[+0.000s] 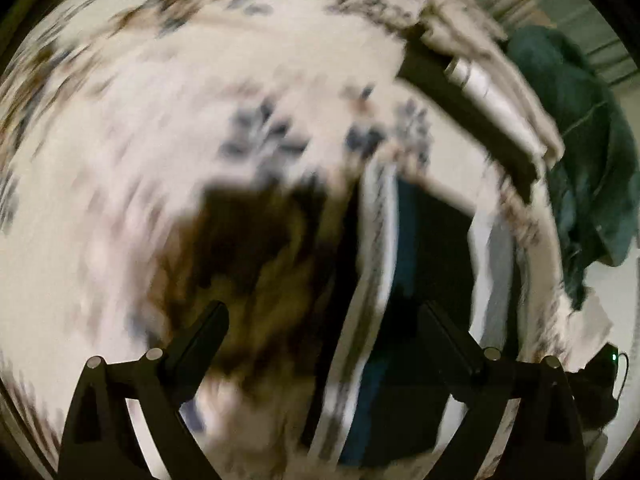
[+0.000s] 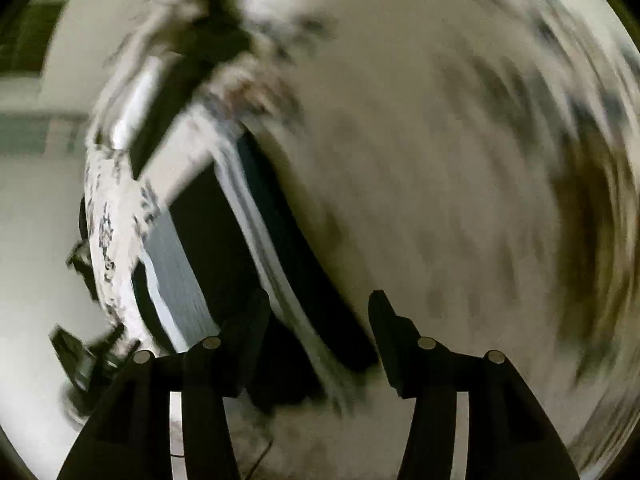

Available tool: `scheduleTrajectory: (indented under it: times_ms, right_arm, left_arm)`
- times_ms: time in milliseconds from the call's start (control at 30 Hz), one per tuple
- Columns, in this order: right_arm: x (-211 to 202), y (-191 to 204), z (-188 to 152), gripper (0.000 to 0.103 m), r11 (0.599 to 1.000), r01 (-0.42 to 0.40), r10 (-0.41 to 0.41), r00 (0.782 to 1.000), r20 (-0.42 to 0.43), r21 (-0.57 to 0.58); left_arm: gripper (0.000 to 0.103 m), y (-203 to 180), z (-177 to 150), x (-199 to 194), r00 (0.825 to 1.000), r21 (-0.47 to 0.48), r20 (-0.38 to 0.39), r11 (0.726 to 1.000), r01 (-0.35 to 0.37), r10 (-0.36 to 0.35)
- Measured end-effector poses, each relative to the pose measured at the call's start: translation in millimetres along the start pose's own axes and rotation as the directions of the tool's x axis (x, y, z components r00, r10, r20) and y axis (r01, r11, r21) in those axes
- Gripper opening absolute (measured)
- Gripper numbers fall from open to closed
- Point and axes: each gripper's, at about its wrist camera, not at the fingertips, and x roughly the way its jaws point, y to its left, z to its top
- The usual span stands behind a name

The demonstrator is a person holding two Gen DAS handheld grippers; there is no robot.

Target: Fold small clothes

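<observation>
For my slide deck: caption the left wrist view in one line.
Motion-blurred view past the open left gripper over a white patterned cloth, a dark folded garment ahead, a dark green garment at right.

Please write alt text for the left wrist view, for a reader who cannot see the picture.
Blurred by motion, the open left hand-held gripper points down at a white cloth with a blue and brown floral print that fills most of the view. Dark folded clothes with white edges lie ahead on the right, and a dark green garment sits at the far right.
</observation>
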Motion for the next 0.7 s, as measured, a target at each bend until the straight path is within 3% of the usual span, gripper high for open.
scheduleTrajectory:
  times_ms: [100, 200, 233, 267, 400, 500, 600, 633, 700]
  right_arm:
    - [30, -31, -22, 0.054, 0.986, -0.068, 0.078, 0.995, -0.057, 0.154]
    - [55, -47, -32, 0.049, 0.932, -0.223, 0.237, 0.972, -0.014, 0.286]
    - [56, -48, -34, 0.017, 0.927, -0.236, 0.244, 0.970, 0.009, 0.291]
    - [55, -45, -37, 0.013, 0.932, -0.229, 0.232, 0.972, 0.024, 0.280]
    - [24, -33, -55, 0.011, 0.965, -0.164, 0.147, 0.985, 0.095, 0.206]
    - [19, -38, -55, 0.011, 0.976, -0.106, 0.089, 0.992, 0.093, 0.190]
    - [43, -57, -47, 0.017, 0.958, -0.138, 0.139, 0.990, 0.014, 0.251]
    - [47, -61, -44, 0.034, 0.956, -0.136, 0.140, 0.990, 0.003, 0.260]
    - [43, -68, -47, 0.056, 0.948, -0.177, 0.174, 0.984, 0.035, 0.265]
  left_arm:
    - [0.096, 9, -41, 5, 0.999, -0.044, -0.046, 0.999, -0.016, 0.014]
    - [0.096, 14, -62, 10, 0.996, -0.073, -0.081, 0.997, -0.030, 0.024]
    - [0.096, 15, -66, 11, 0.996, -0.087, -0.087, 0.996, -0.023, 0.015]
    - [0.096, 14, -70, 11, 0.996, -0.092, -0.087, 0.996, -0.016, 0.008]
    - [0.096, 4, -73, 10, 0.995, -0.058, -0.096, 0.998, -0.022, 0.017]
    - [0.096, 1, -69, 8, 0.996, -0.050, -0.086, 0.999, -0.014, 0.010]
    - [0.096, 1, -60, 9, 0.997, -0.051, -0.072, 0.999, -0.004, 0.001]
    - [0.096, 3, -57, 11, 0.998, -0.052, -0.070, 0.999, -0.001, -0.002]
    - [0.096, 5, -50, 16, 0.997, -0.057, -0.068, 0.998, 0.022, -0.026]
